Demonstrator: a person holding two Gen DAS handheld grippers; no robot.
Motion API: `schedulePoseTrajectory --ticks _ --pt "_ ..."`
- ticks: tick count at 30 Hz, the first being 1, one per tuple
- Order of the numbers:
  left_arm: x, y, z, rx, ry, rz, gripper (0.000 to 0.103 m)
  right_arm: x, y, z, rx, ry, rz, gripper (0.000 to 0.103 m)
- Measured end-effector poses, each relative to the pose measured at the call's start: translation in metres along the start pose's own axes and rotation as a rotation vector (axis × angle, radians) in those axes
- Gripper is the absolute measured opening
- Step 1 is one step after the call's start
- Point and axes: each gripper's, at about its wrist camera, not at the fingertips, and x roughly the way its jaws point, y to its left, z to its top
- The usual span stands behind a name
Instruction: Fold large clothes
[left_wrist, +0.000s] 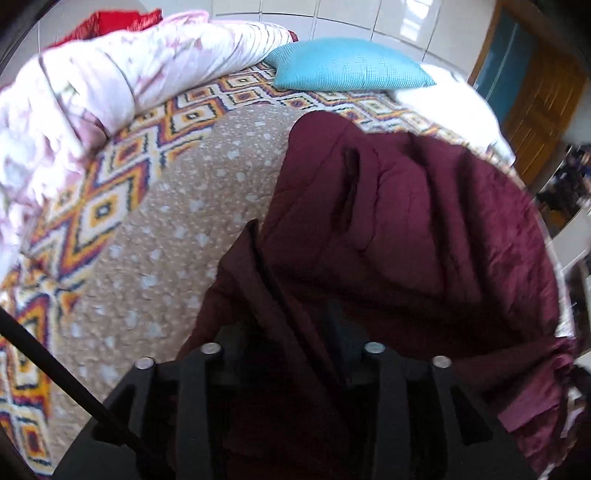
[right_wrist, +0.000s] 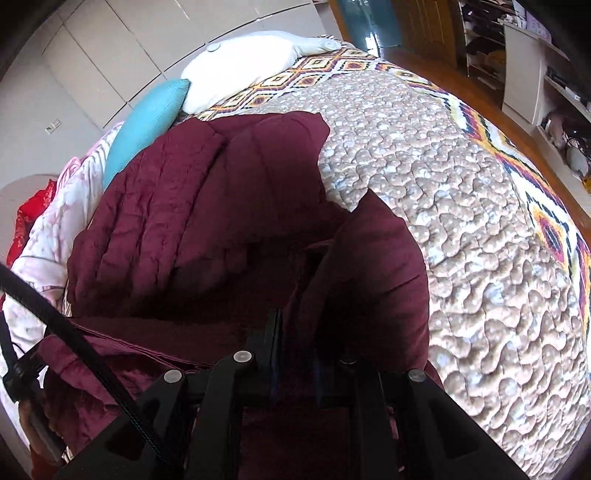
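- A large maroon coat (left_wrist: 406, 221) lies on a bed, on a tan bedspread (left_wrist: 177, 236) with a border of orange, purple and white diamonds.
- In the left wrist view the coat fills the right half of the frame; a dark slit like a pocket opening shows on its quilted face.
- The left gripper (left_wrist: 291, 332) is clamped on a fold of the coat's fabric; the cloth runs between its fingers and drapes down over the black frame.
- In the right wrist view the coat (right_wrist: 192, 206) spreads across the left and middle, with one rounded flap raised just ahead of the tool.
- The right gripper (right_wrist: 310, 332) is closed on that raised flap; maroon fabric is bunched between the two fingers and hides most of them.
- A blue pillow (left_wrist: 347, 64) sits at the head of the bed, touching a white pillow (right_wrist: 243, 66) beside it.
- A pink-and-white comforter (left_wrist: 92, 99) is heaped along the far side of the bed, with a red cloth (left_wrist: 107, 24) behind it.
- A black cable (right_wrist: 74, 332) crosses the lower left of the right wrist view.
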Motion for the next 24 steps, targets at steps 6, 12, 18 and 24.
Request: schedulePoseTrajectory --ticks 6,12,18,24 --pt "-0.033 0.030 0.014 -0.124 -0.050 -0.188 0.067 -0.009 -0.010 0.010 0.058 0.008 0.105 0.032" --pt "-0.066 0.059 0.017 -0.177 -0.099 -0.196 0.070 -0.055 -0.041 0.017 0.243 -0.112 0.290 0.082" --pt "-0.080 0.090 -0.025 -0.158 -0.070 -0.242 0.077 -0.105 -0.072 -0.031 0.167 -0.102 0.284 0.089" --pt "-0.085 0.118 -0.078 -0.145 -0.053 -0.296 0.077 -0.123 -0.114 -0.105 0.211 -0.071 0.298 0.092"
